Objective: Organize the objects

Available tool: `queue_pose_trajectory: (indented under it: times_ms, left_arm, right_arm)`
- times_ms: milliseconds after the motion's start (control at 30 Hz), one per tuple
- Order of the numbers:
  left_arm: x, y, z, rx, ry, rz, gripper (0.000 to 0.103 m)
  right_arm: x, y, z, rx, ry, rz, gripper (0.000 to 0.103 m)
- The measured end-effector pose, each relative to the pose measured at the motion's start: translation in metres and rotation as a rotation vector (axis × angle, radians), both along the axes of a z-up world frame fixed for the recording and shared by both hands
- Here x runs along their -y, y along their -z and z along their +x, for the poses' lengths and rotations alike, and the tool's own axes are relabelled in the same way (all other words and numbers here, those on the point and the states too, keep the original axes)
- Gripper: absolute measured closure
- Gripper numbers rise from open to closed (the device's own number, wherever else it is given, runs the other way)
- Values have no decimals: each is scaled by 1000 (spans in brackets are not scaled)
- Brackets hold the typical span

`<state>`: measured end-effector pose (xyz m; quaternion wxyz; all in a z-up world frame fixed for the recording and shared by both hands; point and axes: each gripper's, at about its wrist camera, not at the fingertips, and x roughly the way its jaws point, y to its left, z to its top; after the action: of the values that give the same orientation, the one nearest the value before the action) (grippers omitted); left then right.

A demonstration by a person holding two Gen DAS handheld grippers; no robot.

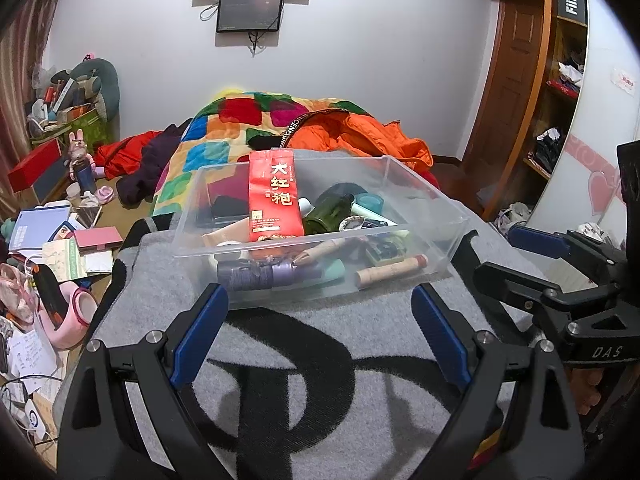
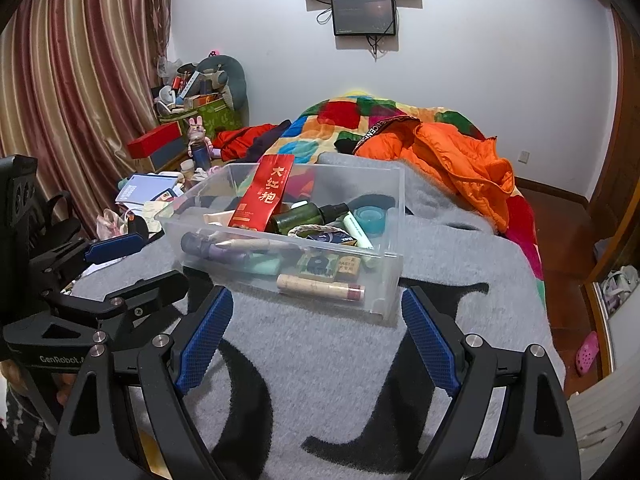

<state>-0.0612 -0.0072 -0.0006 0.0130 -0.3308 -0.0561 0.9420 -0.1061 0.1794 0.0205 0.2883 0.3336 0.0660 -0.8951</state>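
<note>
Two hand-held grippers hover side by side over one grey blanket with large black lettering [image 1: 328, 320]. The left gripper [image 1: 320, 332] has its two blue-padded fingers spread wide apart, holding and touching nothing. The right gripper [image 2: 316, 332] is spread just as wide, also empty. In the left wrist view the right gripper shows off to the right, and in the right wrist view the left one shows off to the left.

Between each pair of fingertips and the task's container lies a strip of bare blanket, open on both sides. Just ahead of both grippers stands one clear rectangular plastic bin [image 1: 416, 184], open-topped, resting on the blanket, its near wall facing the fingertips and close to them.

Inside it, nearest the grippers, lies one pinkish-beige cylindrical tube [image 1: 392, 269] along the front wall. To the left of that is one purple ribbed cylinder [image 1: 256, 274], with one mint-green rounded item [image 1: 334, 270] beside it. Behind these are one pale slim stick [image 2: 252, 245], one dark green plastic bottle lying on its side [image 2: 304, 218], one pale green tube [image 2: 358, 232] and one teal round container [image 2: 370, 216]. One red foil tea packet with Chinese characters [image 1: 274, 196] leans upright toward the back.

Beyond the bin are one patchwork multicoloured quilt [image 1: 224, 120] and one orange puffer jacket [image 2: 456, 160].
</note>
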Motion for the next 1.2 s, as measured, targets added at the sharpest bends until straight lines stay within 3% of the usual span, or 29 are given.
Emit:
queue_pose_trajectory:
  times_ms: [1200]
  left_arm:
    - [1, -3, 2, -8, -7, 6, 9]
  right_arm:
    - [2, 5, 2, 25, 2, -12, 18]
